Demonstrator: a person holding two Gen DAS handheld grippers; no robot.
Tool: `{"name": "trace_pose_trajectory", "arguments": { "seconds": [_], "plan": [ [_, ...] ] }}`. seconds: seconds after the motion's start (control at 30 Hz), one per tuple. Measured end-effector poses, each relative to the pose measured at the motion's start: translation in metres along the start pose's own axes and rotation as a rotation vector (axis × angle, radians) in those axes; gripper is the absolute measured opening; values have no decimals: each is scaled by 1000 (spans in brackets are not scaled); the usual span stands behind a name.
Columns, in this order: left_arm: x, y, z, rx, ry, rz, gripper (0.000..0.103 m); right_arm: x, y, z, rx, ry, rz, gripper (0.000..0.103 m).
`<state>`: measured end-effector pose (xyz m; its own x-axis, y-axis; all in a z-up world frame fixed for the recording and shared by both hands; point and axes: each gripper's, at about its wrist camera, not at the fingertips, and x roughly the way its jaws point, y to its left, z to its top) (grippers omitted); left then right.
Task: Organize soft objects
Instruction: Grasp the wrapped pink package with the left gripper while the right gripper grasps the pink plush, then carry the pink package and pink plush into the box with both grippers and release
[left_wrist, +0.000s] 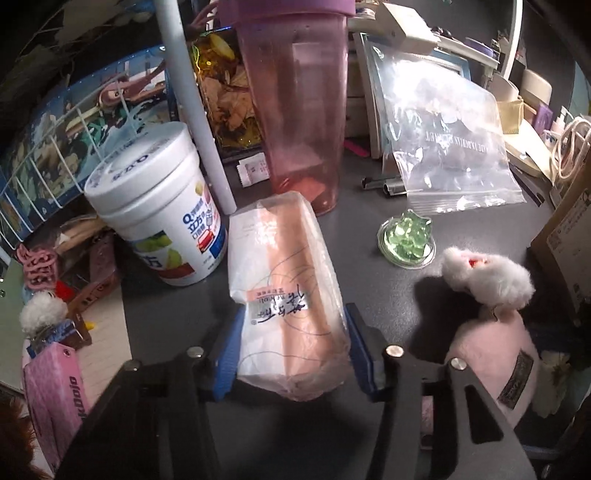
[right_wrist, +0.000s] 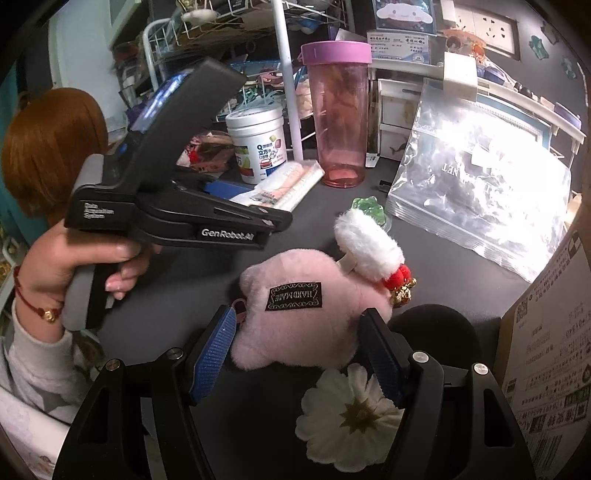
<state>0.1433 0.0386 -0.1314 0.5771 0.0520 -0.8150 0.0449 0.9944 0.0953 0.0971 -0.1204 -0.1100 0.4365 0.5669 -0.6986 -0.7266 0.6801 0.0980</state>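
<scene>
A soft tissue pack (left_wrist: 284, 299) in clear wrap lies on the dark desk. My left gripper (left_wrist: 291, 350) straddles its near end, blue pads touching both sides, so it is shut on the pack. The pack also shows in the right wrist view (right_wrist: 284, 184), under the left gripper's body. A pink plush toy (right_wrist: 306, 321) with a white fluffy tail (right_wrist: 369, 247) and a red bell lies between the pads of my right gripper (right_wrist: 299, 354), which is open around it. The plush shows at the right of the left wrist view (left_wrist: 495, 354).
A pink tumbler (left_wrist: 299, 110) and a white tub (left_wrist: 159, 210) stand just behind the pack beside a white pole (left_wrist: 195, 107). A green glass dish (left_wrist: 406, 240), clear zip bags (right_wrist: 480, 188), a white fabric flower (right_wrist: 351, 413) and a cardboard box (right_wrist: 550, 369) crowd the right.
</scene>
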Motion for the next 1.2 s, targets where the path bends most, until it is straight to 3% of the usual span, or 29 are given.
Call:
{"name": "trace_pose_trajectory", "arguments": {
  "seconds": [0.17,0.4,0.5,0.6,0.7,0.9,0.97,1.03,1.2],
  "plan": [
    [-11,5,-9,10,-11,-64,47,8,1,4,-19,19,-38,67],
    [-31,17,-27,-16,-41,-99,47,14,7,8,-53,38,-88,68],
    [-37,21,-31,-31,-59,-124,47,17,6,10,-54,43,-129,81],
    [-41,27,-34,-37,-73,-133,47,19,3,12,-42,48,-144,82],
    [-42,31,-35,-43,-81,-153,47,26,-1,18,-56,62,-169,94],
    [-43,37,-37,-58,-90,-180,47,38,-4,24,-65,105,-156,96],
    [-43,38,-37,-59,-92,-182,47,38,-3,23,-66,101,-151,90],
    [-45,38,-38,-59,-95,-187,47,37,-2,23,-62,97,-139,64],
    [-51,40,-41,-66,-107,-197,47,29,0,19,-55,75,-124,55]
  ]
}}
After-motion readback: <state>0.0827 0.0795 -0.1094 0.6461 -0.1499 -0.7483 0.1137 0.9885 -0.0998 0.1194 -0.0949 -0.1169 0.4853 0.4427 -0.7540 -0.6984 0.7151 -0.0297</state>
